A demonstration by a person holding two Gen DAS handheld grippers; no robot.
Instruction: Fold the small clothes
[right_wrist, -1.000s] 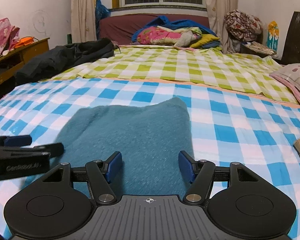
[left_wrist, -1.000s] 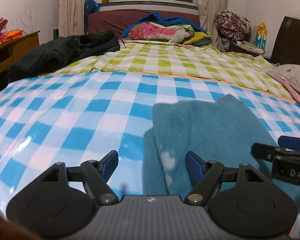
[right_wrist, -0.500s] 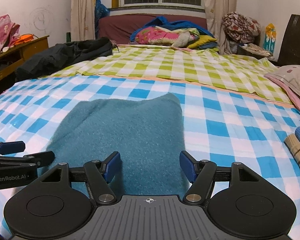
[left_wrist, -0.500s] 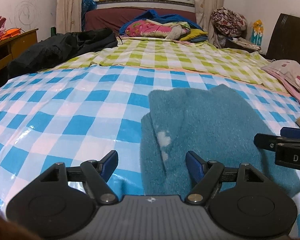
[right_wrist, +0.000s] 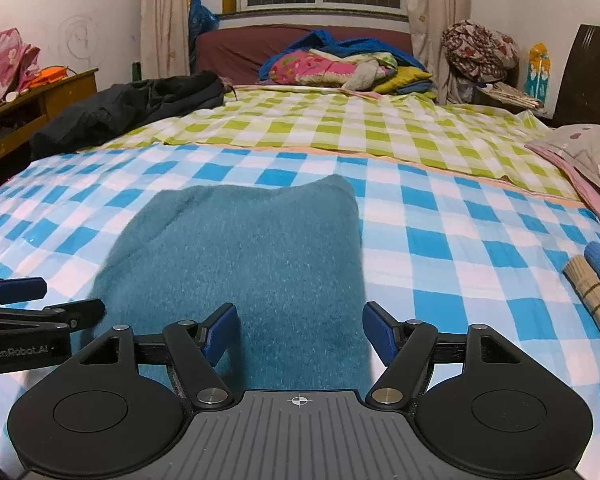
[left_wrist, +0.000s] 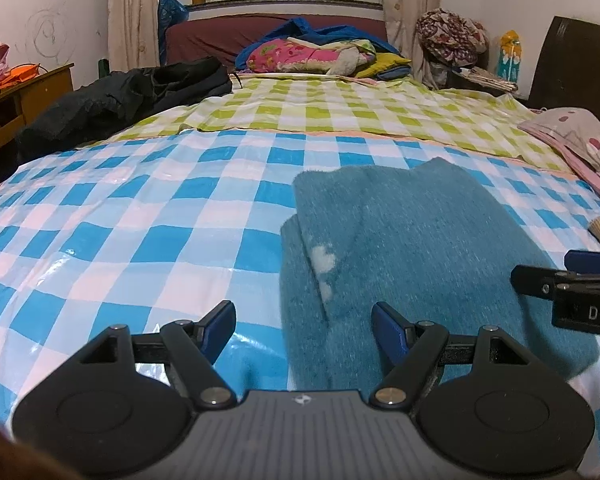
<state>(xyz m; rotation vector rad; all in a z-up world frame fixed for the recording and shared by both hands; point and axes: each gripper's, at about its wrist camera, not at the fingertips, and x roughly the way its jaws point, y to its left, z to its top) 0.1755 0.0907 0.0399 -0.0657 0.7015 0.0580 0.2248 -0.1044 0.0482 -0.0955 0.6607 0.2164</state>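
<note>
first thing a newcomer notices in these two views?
The fuzzy teal garment, folded flat on the blue-checked sheet, right ahead of both grippers. The left gripper is open at its left edge; the right gripper is opening over its near end, gripping nothing. Behind lies a green-checked sheet.

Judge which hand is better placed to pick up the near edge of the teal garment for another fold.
Right, probably. The right gripper frames the teal garment squarely, its fingers opening around the near edge. The left gripper is open over the garment's left border, partly above the blue checked sheet.
</note>
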